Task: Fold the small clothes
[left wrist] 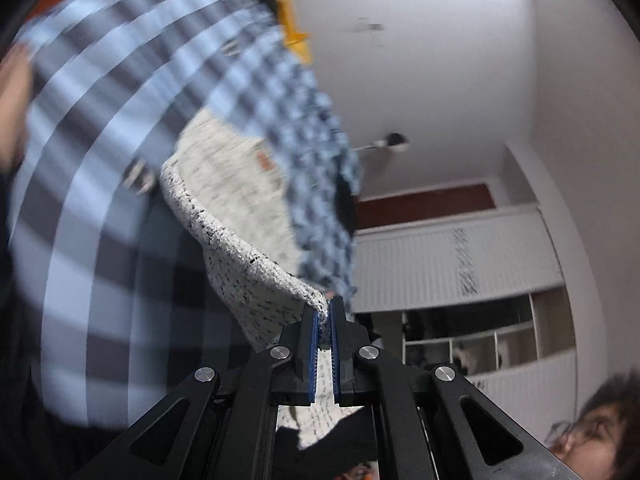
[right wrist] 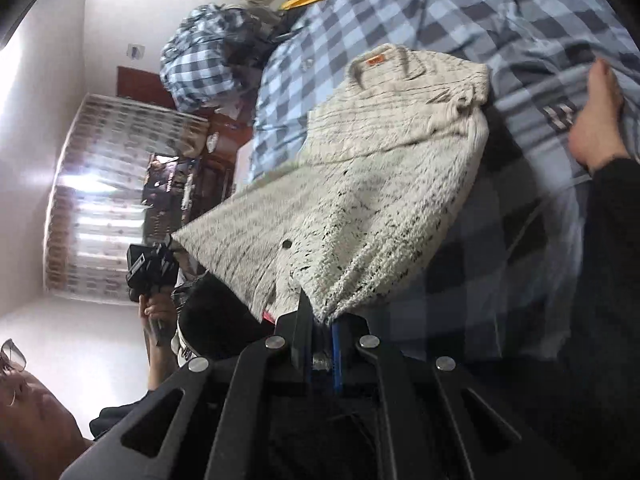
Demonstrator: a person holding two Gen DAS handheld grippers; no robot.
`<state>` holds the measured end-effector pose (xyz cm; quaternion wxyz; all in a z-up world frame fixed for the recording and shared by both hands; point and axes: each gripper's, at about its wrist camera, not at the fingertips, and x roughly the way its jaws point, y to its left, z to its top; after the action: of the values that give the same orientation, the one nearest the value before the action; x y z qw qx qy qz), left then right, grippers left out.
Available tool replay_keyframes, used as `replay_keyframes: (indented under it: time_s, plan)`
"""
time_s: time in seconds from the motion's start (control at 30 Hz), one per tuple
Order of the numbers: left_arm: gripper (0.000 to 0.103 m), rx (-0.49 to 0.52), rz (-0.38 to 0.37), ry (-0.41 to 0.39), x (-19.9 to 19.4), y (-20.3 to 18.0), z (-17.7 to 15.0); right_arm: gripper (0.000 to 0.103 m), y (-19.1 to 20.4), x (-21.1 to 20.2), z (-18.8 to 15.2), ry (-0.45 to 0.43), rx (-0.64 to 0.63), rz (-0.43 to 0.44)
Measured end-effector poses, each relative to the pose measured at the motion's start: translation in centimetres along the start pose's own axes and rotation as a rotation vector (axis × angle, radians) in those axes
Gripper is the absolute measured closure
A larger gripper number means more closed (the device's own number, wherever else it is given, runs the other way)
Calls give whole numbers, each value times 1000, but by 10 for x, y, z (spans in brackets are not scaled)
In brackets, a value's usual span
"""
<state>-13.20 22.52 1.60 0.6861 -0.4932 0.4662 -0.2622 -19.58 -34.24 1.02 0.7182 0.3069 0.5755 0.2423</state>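
- Cream black-flecked knitted sweater (right wrist: 360,168): held lifted over the blue checked bedspread (right wrist: 400,12), far end apparently resting there.
- Left gripper (left wrist: 325,322), right gripper (right wrist: 320,320): each clamped on a hem corner.
- Folding: none completed; all folds remain.

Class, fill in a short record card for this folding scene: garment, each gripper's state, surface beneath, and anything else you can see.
garment: cream speckled knit top, lifted by two edges
left gripper: shut on the top's edge
right gripper: shut on the top's edge
surface: blue checked sheet
label: orange tag at the collar
other: a bare foot on the sheet
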Motion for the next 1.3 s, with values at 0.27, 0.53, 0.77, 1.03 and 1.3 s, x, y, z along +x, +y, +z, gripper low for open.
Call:
replay_keyframes:
  time_s: [0.27,0.53,0.77,1.03,1.3]
  plan:
    - [99,-50,163,-24,50,3,95,99,8,13,119,33,-4,-102]
    - [99,25,359,-114,177,-20,256,99,-18,38,293,-21,98,-239]
    - [99,-56,344,-103,325,24,364,99,-87,111,406,31,190,-340]
    - [97,-167,482,-95,364,109,408,90,-194,168,435,126,456,-213]
    - [94,92,817,-74,304,72,410,85,-151,104,430,95,337,-144]
